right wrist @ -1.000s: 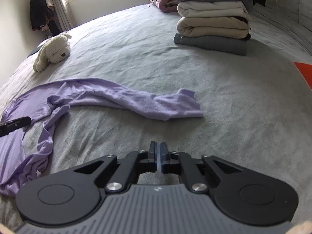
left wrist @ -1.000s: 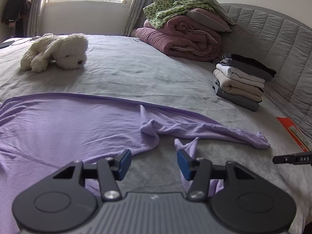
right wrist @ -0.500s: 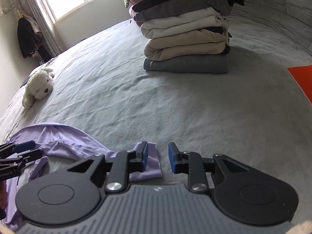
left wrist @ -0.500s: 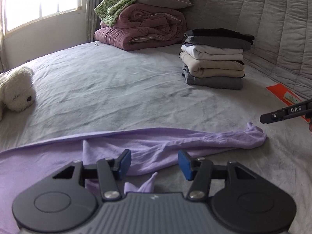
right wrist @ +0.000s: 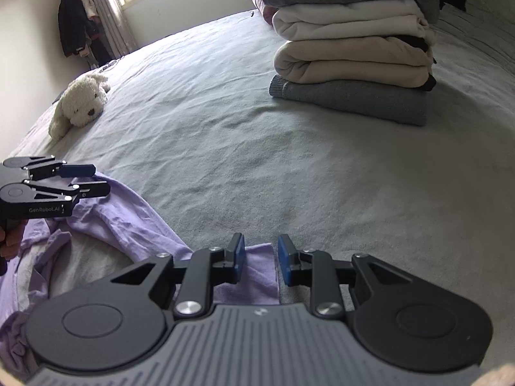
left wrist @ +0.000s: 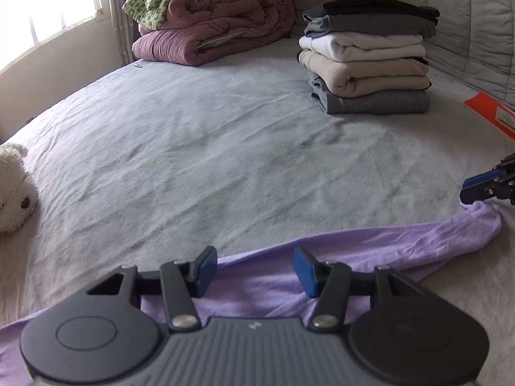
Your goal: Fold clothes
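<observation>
A lilac long-sleeved top lies unfolded on the grey bed, one sleeve stretched to the right. My left gripper is open, low over the top's upper edge near the sleeve's base. My right gripper is open, with the sleeve's cuff end between its blue pads. In the left wrist view the right gripper shows at the sleeve's tip. In the right wrist view the left gripper shows open over the lilac top.
A stack of folded clothes stands at the back right of the bed. Rolled maroon and green quilts lie beyond it. A white plush dog lies at the left. An orange packet lies at the right edge by the padded headboard.
Both grippers moved forward over the garment. The right gripper went from shut to open and now straddles the sleeve cuff. The left gripper stayed open and turned right.
</observation>
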The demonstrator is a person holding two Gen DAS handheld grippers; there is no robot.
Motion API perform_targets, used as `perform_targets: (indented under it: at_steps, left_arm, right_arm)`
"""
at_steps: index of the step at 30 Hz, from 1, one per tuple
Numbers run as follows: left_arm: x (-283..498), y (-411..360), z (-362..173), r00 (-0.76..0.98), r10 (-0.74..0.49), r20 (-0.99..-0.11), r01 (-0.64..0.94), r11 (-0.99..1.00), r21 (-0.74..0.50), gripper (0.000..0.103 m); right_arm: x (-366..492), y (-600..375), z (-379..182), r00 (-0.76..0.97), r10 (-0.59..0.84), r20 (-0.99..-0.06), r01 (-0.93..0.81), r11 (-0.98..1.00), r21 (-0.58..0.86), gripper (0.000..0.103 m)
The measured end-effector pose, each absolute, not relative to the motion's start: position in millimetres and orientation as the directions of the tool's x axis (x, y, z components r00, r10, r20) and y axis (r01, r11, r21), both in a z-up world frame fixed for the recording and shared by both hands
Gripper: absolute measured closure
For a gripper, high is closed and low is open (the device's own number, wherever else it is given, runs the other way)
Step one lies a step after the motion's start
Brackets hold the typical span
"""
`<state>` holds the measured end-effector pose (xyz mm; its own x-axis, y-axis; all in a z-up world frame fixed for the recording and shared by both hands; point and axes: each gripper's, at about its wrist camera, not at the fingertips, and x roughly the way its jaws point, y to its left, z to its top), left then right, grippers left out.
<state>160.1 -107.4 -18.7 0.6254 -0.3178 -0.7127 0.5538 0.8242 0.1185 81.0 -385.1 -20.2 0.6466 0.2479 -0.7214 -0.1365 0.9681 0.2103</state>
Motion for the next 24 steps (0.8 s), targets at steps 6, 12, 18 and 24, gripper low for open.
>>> perform_targets:
  at_steps: [6, 12, 18, 24]
  left_arm:
    - [158.1, -116.2, -20.2, 0.628, -0.340, -0.700, 0.554, 0.827, 0.095, 0.103]
    - [160.9, -109.6, -0.8, 0.698, -0.357, -0.621, 0.480, 0.877, 0.035, 0.103]
    - [174.4, -107.8, 5.7, 0.719, -0.353, -0.599, 0.429, 0.903, -0.018, 0.103]
    - [178.4, -109.2, -10.3, 0.685, -0.334, -0.648, 0.474, 0.879, 0.049, 0.091]
  right_arm:
    - [81.0, -380.4, -11.6, 0.691, 0.167, -0.703, -0.106, 0.986, 0.130, 0.101]
    - [81.2, -396.2, 16.9, 0.777, 0.043, -0.628, 0.004, 0.997, 0.072, 0.101]
    - [101.0, -410.2, 32.3, 0.828, -0.023, -0.560, 0.052, 0.998, 0.036, 0.102]
    - [116.1, -423.5, 22.2, 0.826, -0.047, -0.562, 0.072, 0.997, 0.023, 0.102]
